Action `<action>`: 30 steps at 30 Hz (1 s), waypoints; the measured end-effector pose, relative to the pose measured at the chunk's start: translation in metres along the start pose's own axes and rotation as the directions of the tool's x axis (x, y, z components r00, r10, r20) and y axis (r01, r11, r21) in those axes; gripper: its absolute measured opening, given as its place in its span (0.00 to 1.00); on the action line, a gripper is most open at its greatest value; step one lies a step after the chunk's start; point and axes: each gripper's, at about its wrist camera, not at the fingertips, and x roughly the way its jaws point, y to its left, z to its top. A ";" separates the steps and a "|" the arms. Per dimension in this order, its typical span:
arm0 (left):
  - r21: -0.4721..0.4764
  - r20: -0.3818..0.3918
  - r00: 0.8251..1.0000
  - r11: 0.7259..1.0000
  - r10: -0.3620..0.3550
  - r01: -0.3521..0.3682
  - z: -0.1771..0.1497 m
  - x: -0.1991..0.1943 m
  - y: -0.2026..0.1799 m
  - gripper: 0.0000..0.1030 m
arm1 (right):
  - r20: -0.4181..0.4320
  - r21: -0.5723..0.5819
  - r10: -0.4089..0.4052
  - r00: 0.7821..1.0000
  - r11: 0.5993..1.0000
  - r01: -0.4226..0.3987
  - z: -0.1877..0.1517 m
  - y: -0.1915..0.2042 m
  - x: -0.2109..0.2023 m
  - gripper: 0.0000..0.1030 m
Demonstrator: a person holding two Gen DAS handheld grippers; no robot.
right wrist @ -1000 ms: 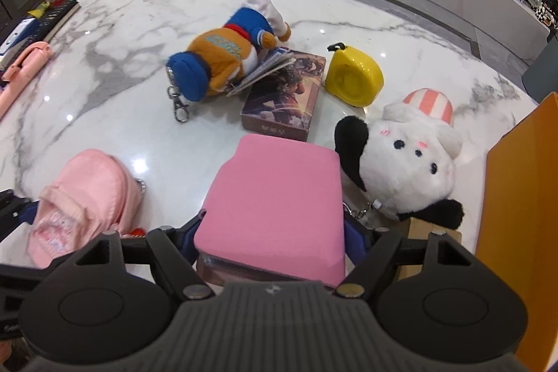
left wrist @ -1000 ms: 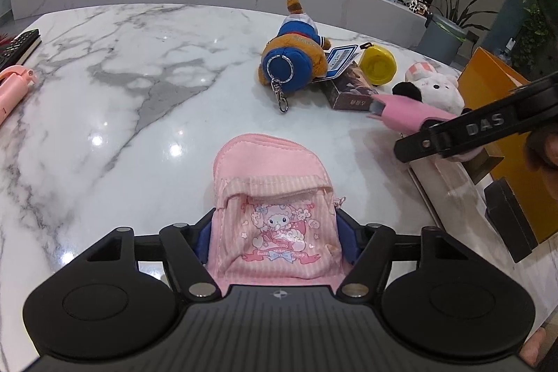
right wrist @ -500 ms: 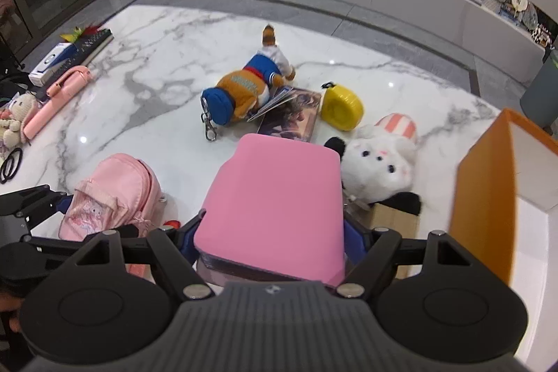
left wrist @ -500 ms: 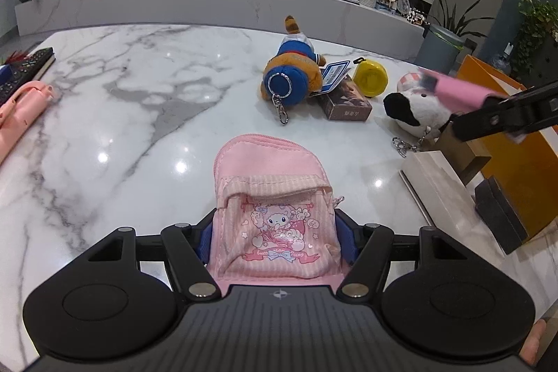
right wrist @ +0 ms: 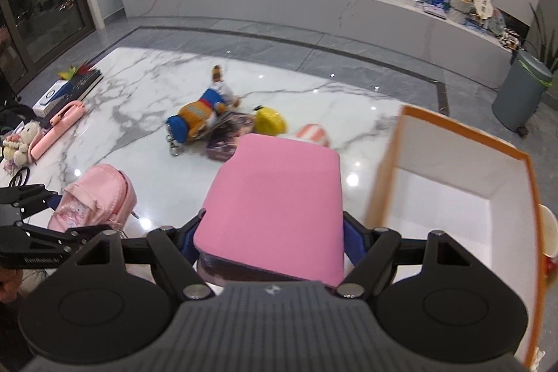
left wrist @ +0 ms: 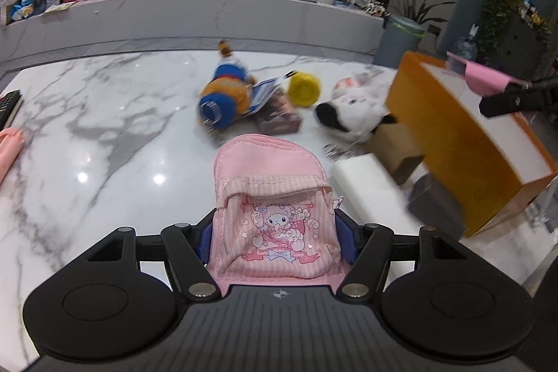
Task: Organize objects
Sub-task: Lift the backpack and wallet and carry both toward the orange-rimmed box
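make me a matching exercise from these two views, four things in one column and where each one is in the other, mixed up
Things
1. pink mini backpack
2. pink flat case
3. yellow round case
4. pink selfie stick

Places
A. on the marble table, beside the blue and orange plush
B. between the fingers of the right hand-held gripper, near the orange box
C. at the table's far left edge, by the small white plush
D. between the fingers of the left hand-held gripper

Pairs: 1-D, 2-B, 3-A, 4-C

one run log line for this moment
left claw: grips pink backpack | right claw: grips pink case | orange box: open
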 end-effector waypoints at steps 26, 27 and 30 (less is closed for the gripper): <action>0.289 -0.008 0.967 0.926 -0.253 0.244 0.105 0.067 -0.241 0.73 | -0.038 0.132 -0.185 0.982 0.973 0.189 -0.060 -0.154 -0.046 0.75; 0.293 -0.014 0.967 0.924 -0.254 0.247 0.105 0.068 -0.247 0.73 | -0.041 0.131 -0.188 0.981 0.973 0.192 -0.061 -0.157 -0.045 0.75; 0.305 -0.033 0.968 0.920 -0.248 0.246 0.106 0.075 -0.258 0.73 | -0.044 0.119 -0.196 0.980 0.973 0.199 -0.062 -0.161 -0.043 0.75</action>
